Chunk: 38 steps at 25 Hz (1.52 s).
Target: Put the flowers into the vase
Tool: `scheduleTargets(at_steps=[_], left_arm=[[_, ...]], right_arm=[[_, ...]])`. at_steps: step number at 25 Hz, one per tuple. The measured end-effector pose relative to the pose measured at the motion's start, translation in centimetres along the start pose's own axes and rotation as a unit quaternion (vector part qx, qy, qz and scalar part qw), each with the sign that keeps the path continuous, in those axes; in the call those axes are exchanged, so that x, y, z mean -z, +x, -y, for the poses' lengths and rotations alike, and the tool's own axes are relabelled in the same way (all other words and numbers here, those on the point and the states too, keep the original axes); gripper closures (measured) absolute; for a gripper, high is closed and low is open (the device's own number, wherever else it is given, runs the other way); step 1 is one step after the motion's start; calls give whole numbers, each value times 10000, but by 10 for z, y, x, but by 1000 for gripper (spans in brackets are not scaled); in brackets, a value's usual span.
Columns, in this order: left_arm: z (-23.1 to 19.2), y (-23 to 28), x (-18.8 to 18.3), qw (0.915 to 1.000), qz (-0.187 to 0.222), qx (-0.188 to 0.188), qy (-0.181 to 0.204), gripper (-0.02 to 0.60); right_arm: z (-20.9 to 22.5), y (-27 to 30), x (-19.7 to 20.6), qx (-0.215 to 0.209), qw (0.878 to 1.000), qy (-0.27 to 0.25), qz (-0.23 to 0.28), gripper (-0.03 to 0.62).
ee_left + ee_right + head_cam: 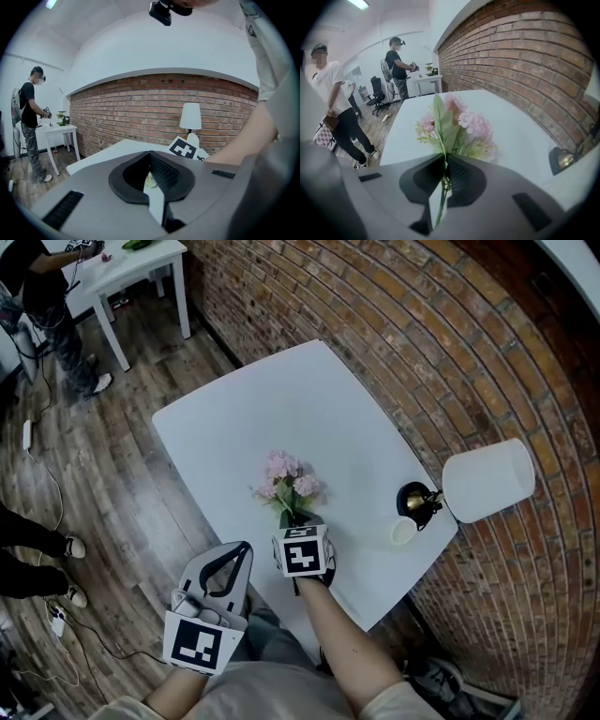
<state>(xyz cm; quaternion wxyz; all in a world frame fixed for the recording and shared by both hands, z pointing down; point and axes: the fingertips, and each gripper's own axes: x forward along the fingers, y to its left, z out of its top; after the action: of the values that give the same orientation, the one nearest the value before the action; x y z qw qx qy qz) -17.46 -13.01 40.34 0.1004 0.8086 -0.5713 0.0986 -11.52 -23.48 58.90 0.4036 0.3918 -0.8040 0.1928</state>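
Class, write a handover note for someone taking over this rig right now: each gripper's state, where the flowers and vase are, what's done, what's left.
The right gripper is shut on the stems of the pink flowers, near the middle of the white table.
The left gripper is shut and empty, off the table's near edge.
The white vase stands beside the lamp at the table's right edge, no flowers in it.
Done: flowers gripped. Left: carry them over, lower the stems into the vase, release.

Head view: steeply down on desk (281, 399) from above. Left gripper view: near level, toward brick wall (140, 108), lamp (191, 116). Right gripper view: close, along desk beside wall. All share desk, wall
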Motion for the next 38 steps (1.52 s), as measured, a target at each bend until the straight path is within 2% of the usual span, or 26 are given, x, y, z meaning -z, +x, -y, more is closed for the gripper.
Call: scheduleTargets(at_steps=[6,14,22,31,38], left_arm=[[8,-12,-4,10000,71,6,52,574],[24,-24,-11,9997,150,62,185,574],[43,-32,-19,9992,274,137,253,574],[66,-30,-29,9982,340,316,367,574],[82,-20,-39,9970,420,468,443,574]], right_arm=[[3,-24,-9,131,9986,158,478,579],[7,-64,-33,413,9872,15,1541,580],[12,-110,-53,612,9656,-74,2526,580],[20,-158,-64,775,9436,-75,3217,580],[31,-196,-74,879,9202,-98,3813,580]])
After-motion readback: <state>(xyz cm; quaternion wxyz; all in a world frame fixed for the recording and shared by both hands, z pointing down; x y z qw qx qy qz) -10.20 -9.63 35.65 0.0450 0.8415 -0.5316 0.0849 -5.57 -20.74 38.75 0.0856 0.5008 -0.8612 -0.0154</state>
